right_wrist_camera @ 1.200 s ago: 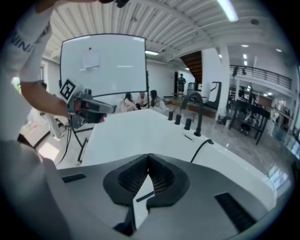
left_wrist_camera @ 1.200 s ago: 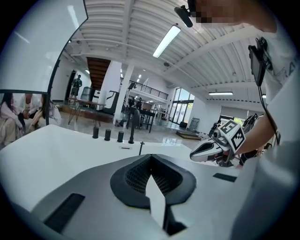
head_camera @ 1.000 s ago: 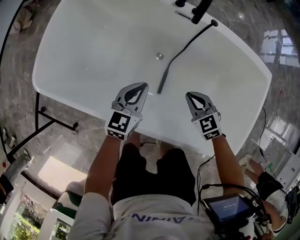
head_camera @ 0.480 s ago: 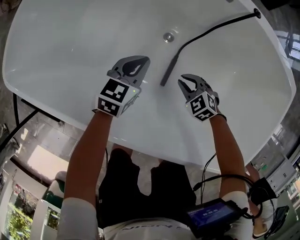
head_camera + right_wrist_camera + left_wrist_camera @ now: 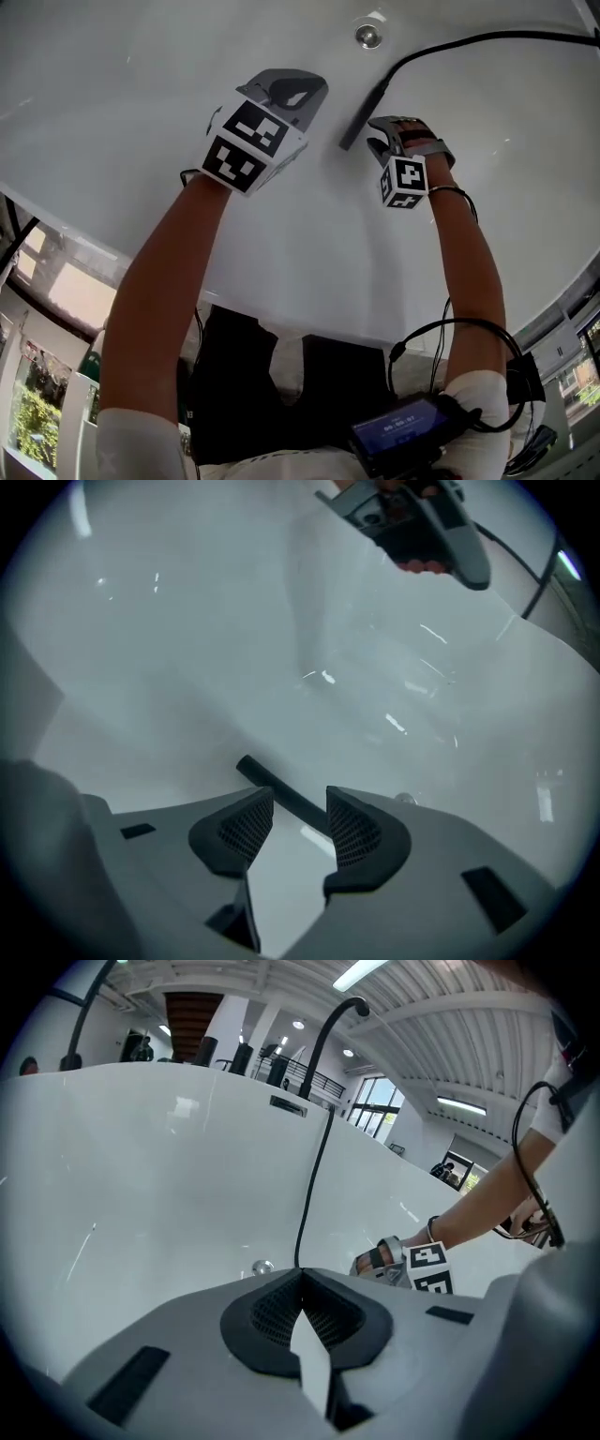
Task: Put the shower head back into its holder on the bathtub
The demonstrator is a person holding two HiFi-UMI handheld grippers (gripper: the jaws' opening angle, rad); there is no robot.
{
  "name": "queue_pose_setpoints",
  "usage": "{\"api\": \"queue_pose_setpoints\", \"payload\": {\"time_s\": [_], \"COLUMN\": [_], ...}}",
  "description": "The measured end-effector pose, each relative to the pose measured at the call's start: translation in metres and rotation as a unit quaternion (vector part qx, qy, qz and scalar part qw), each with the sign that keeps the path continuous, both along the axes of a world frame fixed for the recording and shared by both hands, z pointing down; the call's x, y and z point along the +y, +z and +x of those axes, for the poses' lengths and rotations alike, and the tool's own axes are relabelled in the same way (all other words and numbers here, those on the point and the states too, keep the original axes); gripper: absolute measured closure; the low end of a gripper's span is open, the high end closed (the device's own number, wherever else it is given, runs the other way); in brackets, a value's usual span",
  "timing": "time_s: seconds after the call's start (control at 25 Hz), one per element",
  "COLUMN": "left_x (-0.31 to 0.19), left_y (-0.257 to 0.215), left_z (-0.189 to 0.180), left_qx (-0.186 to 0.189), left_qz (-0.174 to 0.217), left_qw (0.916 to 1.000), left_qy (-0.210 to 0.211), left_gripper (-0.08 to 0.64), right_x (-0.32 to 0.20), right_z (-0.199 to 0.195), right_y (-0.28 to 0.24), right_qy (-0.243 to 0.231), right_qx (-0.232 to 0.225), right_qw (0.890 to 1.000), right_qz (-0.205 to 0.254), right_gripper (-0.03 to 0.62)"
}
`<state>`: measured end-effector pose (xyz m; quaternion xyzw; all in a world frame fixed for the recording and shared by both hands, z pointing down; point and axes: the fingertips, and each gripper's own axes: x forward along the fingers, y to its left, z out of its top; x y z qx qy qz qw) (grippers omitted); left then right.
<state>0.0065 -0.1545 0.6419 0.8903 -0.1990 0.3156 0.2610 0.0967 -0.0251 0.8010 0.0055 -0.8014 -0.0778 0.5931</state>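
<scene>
The black stick-shaped shower head (image 5: 364,114) lies on the white bathtub's floor (image 5: 169,84), below the drain (image 5: 367,36). Its black hose (image 5: 469,41) runs off to the upper right. My right gripper (image 5: 382,137) points steeply down right beside the head, and its jaws are opening. In the right gripper view the shower head (image 5: 277,789) crosses the gap just beyond the right gripper (image 5: 298,819); the pads do not press on it. My left gripper (image 5: 304,90) hovers left of the head, shut and empty, as the left gripper view shows for the left gripper (image 5: 300,1277). The holder is not identifiable.
The hose (image 5: 312,1176) climbs the tub's far wall to the rim, where a black curved spout (image 5: 330,1018) stands. The drain (image 5: 263,1267) shows beyond the left jaws. A black stand's leg (image 5: 13,246) is on the floor left of the tub.
Both grippers have dropped into the tub toward the shower head. The right gripper has rolled to point down, and its jaws went from shut to apart.
</scene>
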Motion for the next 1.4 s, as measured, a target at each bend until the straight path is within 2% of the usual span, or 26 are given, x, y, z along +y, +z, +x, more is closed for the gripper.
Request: {"api": "queue_pose_setpoints", "payload": {"time_s": [0.08, 0.2, 0.32, 0.4, 0.52, 0.76, 1.0, 1.12, 1.24, 1.32, 1.4], "left_x": [0.0, -0.008, -0.006, -0.001, 0.006, 0.012, 0.015, 0.013, 0.01, 0.008, 0.008], "left_y": [0.007, 0.013, 0.023, 0.031, 0.039, 0.049, 0.051, 0.051, 0.05, 0.05, 0.05], "left_z": [0.004, 0.005, 0.007, 0.009, 0.009, 0.004, 0.004, 0.002, 0.001, -0.001, -0.002], "left_qx": [-0.001, 0.013, 0.018, 0.018, 0.02, 0.028, 0.04, 0.046, 0.056, 0.058, 0.056], "left_qz": [-0.004, -0.01, -0.018, -0.025, -0.037, -0.071, -0.087, -0.091, -0.096, -0.094, -0.093], "left_qw": [0.9999, 0.9998, 0.9996, 0.9992, 0.9986, 0.997, 0.9954, 0.9947, 0.9934, 0.9934, 0.9936], "left_qy": [0.015, 0.008, 0.012, 0.024, 0.031, 0.012, 0.002, -0.012, -0.027, -0.03, -0.031], "left_gripper": [0.546, 0.545, 0.546, 0.546, 0.546, 0.546, 0.546, 0.546, 0.545, 0.546, 0.546], "right_x": [0.005, 0.009, 0.019, 0.022, 0.023, 0.026, 0.029, 0.033, 0.038, 0.036, 0.038], "right_z": [-0.002, -0.003, -0.004, -0.003, -0.003, -0.002, -0.006, -0.006, -0.005, -0.005, -0.004], "right_y": [0.021, 0.049, 0.072, 0.083, 0.096, 0.114, 0.126, 0.127, 0.13, 0.13, 0.128], "right_qy": [-0.035, -0.098, -0.184, -0.218, -0.242, -0.281, -0.304, -0.341, -0.365, -0.377, -0.383], "right_qx": [0.016, 0.046, 0.073, 0.081, 0.089, 0.1, 0.107, 0.121, 0.151, 0.162, 0.16], "right_qw": [0.999, 0.994, 0.98, 0.973, 0.966, 0.955, 0.947, 0.932, 0.918, 0.912, 0.91], "right_qz": [-0.003, -0.005, -0.002, 0.001, 0.003, 0.008, 0.008, 0.006, -0.018, -0.02, -0.006], "right_gripper": [0.428, 0.42, 0.419, 0.417, 0.417, 0.417, 0.417, 0.42, 0.423, 0.429, 0.45]}}
